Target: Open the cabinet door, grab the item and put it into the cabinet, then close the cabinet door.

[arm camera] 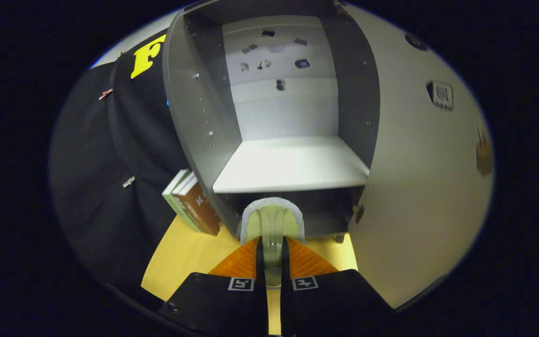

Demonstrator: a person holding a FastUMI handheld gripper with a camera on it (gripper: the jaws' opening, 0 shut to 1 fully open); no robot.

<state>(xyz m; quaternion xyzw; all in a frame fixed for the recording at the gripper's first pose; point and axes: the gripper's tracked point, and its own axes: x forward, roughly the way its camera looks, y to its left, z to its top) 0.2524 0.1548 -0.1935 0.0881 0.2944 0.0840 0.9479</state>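
Note:
My gripper (273, 250) is shut on a flat pale green item with a grey fuzzy rim (273, 216). The item stands on edge between the fingers, and its rounded end sticks out ahead of the fingertips. Just beyond it stands the grey cabinet (194, 117) with its front open. The item's tip is level with the dark lower compartment, right below the front edge of the bare white shelf (293, 164). The cabinet door (419, 187) is swung wide open to the right of the fingers.
A few books (193, 202) lean against the cabinet's left side on the wooden table (185, 255). Black cloth hangs to the left. Small dark marks dot the cabinet's pale back wall (279, 65).

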